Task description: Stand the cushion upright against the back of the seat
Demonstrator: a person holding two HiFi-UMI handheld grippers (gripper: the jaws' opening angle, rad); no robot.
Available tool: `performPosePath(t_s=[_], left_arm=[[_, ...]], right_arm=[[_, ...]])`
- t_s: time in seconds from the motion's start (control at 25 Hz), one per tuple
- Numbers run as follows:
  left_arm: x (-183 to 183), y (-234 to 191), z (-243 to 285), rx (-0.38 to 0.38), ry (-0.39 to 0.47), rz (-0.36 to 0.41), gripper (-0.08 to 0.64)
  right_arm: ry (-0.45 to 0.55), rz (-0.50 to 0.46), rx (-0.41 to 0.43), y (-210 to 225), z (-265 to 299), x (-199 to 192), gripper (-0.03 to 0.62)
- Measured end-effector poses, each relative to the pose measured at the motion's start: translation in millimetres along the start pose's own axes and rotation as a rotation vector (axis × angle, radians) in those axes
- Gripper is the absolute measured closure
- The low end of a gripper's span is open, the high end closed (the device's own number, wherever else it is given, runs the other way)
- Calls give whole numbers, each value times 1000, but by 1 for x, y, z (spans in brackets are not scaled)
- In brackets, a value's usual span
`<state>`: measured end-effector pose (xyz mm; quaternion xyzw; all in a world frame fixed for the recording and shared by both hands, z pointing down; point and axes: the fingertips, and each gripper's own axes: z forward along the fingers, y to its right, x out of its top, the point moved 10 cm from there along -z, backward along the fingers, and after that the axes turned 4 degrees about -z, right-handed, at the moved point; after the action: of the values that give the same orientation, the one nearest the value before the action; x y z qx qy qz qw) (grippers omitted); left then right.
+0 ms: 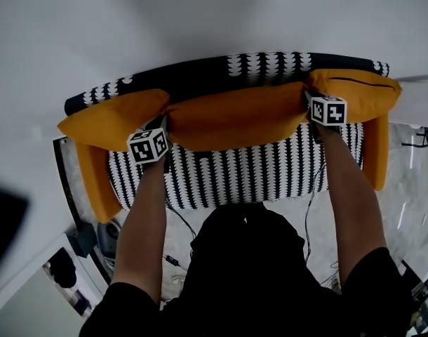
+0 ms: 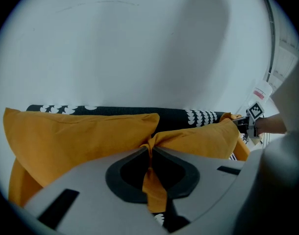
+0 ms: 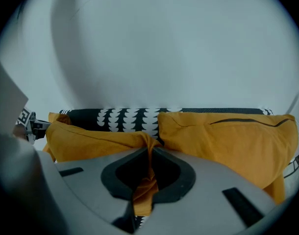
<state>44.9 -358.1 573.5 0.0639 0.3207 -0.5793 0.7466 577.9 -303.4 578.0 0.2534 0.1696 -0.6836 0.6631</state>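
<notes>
A: Sofa (image 1: 235, 177) fills mid-frame in the head view. Where's the cushion (image 1: 231, 118)?
B: Centre, along the backrest, between the left side cushion (image 1: 109, 121) and the right side cushion (image 1: 361, 93). Looks soft and light, likely sags mid-span. Take both end corners.
A: Fingers?
B: Left gripper (image 1: 163, 125) and right gripper (image 1: 311, 107) are both pinched on bunched corner fabric. Thin hold, could slip.
A: Blind spots?
B: Can't tell if it rests on the seat. Person's head covers the sofa front.

Left claw (image 2: 150, 153), right claw (image 3: 149, 153) — grey shells, dark pads (image 2: 119, 181), black-and-white marker cubes (image 1: 148, 146). Black short-sleeved top (image 1: 249, 279).
</notes>
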Motion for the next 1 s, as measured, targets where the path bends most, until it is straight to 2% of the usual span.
performPosePath(t_s=[0.4,0.76,0.88,1.0], left_arm=[[19,0,12,-5,-20,23,523],[10,-5,13,-20,-31,8,523],[9,-5,10,-9,-31,15,523],[8,-2,5,10,-19,24,523]], right_arm=[[-32,0,-31,-4,7,10,540],[1,71,-44,1,-18,12,535],[17,91,-44,1,-33,13,454],[36,86,-45,-4,-52,13,433]])
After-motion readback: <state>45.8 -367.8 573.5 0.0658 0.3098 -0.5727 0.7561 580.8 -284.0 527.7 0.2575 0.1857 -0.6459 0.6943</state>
